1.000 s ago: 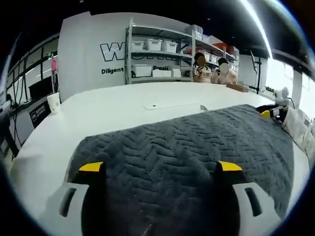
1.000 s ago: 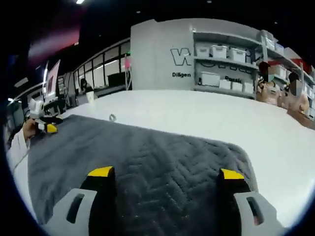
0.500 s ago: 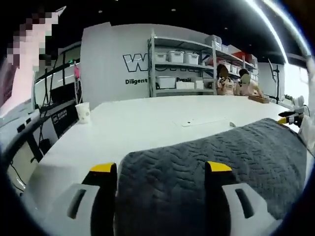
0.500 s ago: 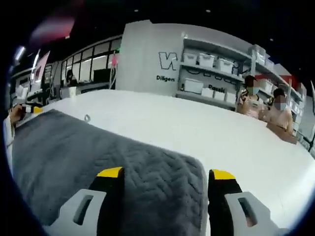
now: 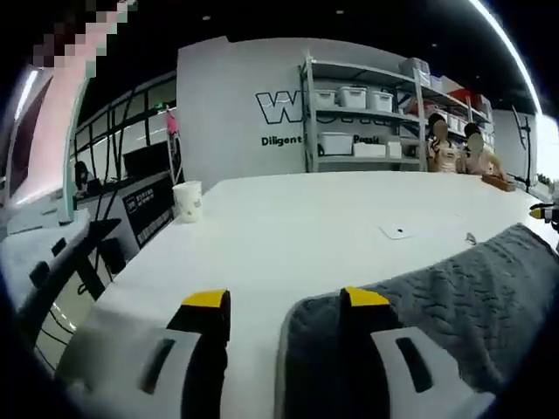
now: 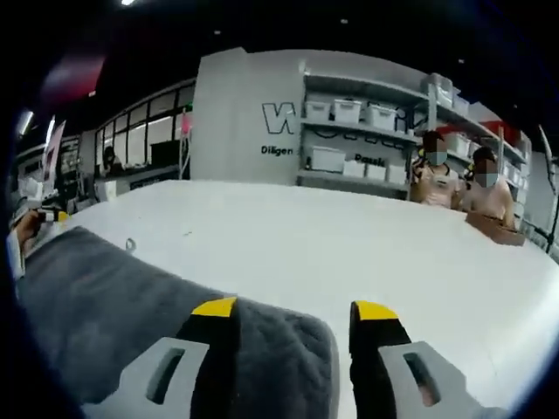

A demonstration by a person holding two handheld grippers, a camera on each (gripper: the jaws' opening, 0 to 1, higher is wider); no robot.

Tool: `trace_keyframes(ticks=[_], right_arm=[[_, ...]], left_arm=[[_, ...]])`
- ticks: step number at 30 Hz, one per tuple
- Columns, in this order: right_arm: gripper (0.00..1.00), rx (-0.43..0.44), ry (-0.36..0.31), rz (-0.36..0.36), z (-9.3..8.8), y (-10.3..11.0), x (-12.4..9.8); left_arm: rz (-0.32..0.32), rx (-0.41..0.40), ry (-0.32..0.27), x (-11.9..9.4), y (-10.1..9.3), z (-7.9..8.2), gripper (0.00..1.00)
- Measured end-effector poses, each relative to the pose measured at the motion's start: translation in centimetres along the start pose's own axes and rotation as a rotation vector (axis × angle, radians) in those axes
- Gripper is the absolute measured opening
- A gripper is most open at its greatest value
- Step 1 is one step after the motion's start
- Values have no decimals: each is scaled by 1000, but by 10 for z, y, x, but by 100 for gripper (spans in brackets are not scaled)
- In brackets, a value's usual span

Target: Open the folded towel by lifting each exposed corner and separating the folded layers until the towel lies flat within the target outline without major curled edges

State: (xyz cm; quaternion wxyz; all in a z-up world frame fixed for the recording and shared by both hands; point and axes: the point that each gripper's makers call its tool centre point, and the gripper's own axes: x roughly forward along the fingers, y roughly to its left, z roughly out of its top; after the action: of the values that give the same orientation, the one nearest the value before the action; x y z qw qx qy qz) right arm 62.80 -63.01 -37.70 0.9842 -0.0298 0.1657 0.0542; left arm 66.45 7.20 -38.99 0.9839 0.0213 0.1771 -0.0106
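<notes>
A dark grey towel (image 5: 454, 288) with a herringbone weave lies on the white table (image 5: 288, 218). In the left gripper view its rounded near corner (image 5: 306, 325) sits between my left gripper's (image 5: 285, 298) yellow-tipped jaws, close to the right-hand jaw. The jaws stand apart and are not pressing on the cloth. In the right gripper view the towel (image 6: 105, 288) spreads to the left, and its corner (image 6: 293, 342) lies between my right gripper's (image 6: 294, 309) jaws, which also have a gap. The right gripper (image 5: 546, 211) shows at the far right of the left gripper view, and the left gripper (image 6: 39, 215) at the far left of the right gripper view.
A paper cup (image 5: 187, 201) stands near the table's left edge. A small flat marker (image 5: 397, 231) and a tiny object (image 5: 470, 237) lie on the table beyond the towel. Shelves with white bins (image 5: 367, 122) and seated people (image 6: 454, 179) are far behind.
Both views have shifted outward along the towel, so only its corners now lie between the jaws. Each gripper's jaws have drawn steadily closer together.
</notes>
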Motion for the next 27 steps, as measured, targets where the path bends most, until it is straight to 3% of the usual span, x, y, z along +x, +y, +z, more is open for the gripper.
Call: trace_keyframes(ticks=[6, 9, 13, 15, 18, 27], right_arm=[[37, 12, -10, 7, 5, -2, 10], [34, -26, 30, -1, -6, -5, 14], [26, -54, 58, -21, -20, -16, 20], [26, -17, 89, -33, -30, -22, 21], [24, -13, 99, -33, -37, -28, 23], [13, -50, 170, -40, -60, -28, 30]], left_arm=[[-24, -37, 14, 16, -1, -12, 39], [-29, -46, 26, 21, -3, -18, 44], [-33, -23, 52, 25, -1, -26, 37], [-35, -25, 65, 25, -1, -31, 35], [-30, 17, 98, 29, 2, -39, 34], [-49, 109, 85, 27, -8, -37, 25]])
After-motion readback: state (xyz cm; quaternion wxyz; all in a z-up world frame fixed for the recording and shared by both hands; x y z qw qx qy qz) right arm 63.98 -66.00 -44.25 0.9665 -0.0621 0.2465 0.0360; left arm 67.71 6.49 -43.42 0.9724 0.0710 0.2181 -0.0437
